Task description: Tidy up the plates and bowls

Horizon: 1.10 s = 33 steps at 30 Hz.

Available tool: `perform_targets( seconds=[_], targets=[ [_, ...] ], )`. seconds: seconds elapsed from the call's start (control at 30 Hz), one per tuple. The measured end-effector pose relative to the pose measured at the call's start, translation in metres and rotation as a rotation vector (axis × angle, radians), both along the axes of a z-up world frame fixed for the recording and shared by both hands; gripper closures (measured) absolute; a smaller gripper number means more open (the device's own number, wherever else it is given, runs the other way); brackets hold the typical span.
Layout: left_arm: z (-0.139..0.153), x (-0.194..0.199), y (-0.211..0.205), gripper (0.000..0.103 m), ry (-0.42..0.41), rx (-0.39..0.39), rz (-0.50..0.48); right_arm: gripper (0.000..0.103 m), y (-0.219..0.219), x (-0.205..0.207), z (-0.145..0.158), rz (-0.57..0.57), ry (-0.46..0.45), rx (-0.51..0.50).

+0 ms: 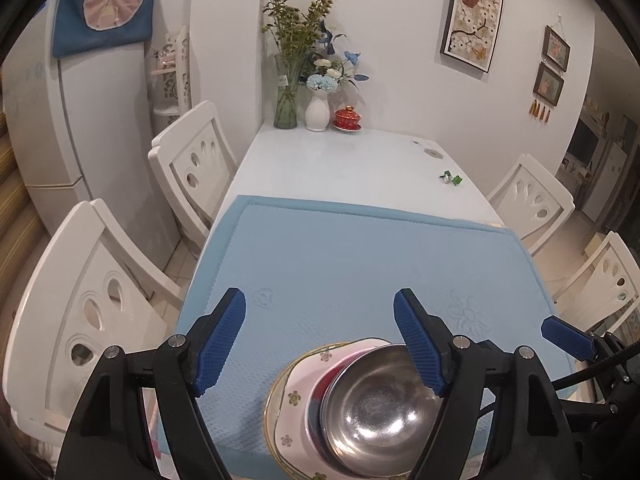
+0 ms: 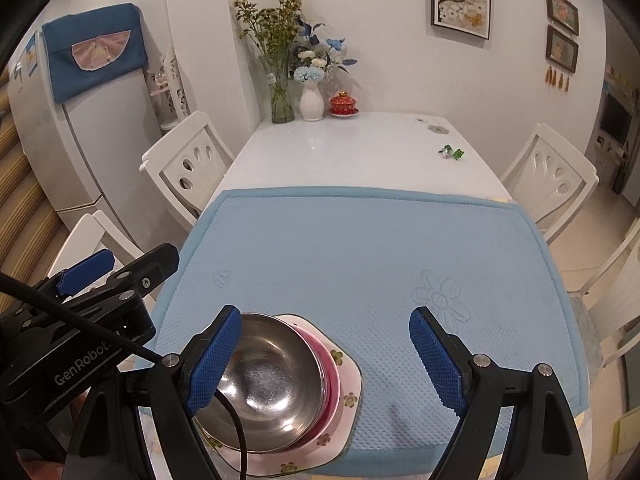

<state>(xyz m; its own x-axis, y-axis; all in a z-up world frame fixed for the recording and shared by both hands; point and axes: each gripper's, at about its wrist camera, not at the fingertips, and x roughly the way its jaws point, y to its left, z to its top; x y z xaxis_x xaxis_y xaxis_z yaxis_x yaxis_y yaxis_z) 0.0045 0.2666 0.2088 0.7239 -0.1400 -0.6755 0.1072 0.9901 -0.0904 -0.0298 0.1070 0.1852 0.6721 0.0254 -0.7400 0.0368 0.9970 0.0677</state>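
Observation:
A steel bowl (image 1: 376, 412) sits in a pink bowl (image 1: 316, 396) on a white flowered plate (image 1: 286, 396), stacked at the near edge of the blue mat (image 1: 340, 256). The same stack shows in the right wrist view: steel bowl (image 2: 264, 376), pink bowl (image 2: 326, 368), plate (image 2: 350, 384). My left gripper (image 1: 320, 344) is open and empty above the stack, its right finger over the steel bowl. My right gripper (image 2: 326, 360) is open and empty above the stack, its left finger over the steel bowl's left rim. The left gripper's body (image 2: 80, 300) shows at the right view's left.
The mat lies on a white table (image 1: 344, 160). At its far end stand a glass vase (image 1: 286, 96), a white vase (image 1: 317, 110) and a red lidded cup (image 1: 347, 118). A small green object (image 1: 451, 178) lies on the right. White chairs (image 1: 192, 160) flank both sides; a fridge (image 1: 80, 120) is left.

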Motion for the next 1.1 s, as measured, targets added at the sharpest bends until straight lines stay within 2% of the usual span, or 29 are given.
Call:
perform_targets(
  seconds=[0.67, 1.1],
  targets=[
    [-0.009, 0.007, -0.001, 0.028, 0.053, 0.006, -0.017, 0.019, -0.008, 0.008, -0.014, -0.015, 0.075, 0.017],
    [-0.013, 0.008, -0.002, 0.028, 0.051, 0.03, -0.007, 0.019, -0.003, 0.009, -0.021, -0.003, 0.115, 0.007]
  ],
)
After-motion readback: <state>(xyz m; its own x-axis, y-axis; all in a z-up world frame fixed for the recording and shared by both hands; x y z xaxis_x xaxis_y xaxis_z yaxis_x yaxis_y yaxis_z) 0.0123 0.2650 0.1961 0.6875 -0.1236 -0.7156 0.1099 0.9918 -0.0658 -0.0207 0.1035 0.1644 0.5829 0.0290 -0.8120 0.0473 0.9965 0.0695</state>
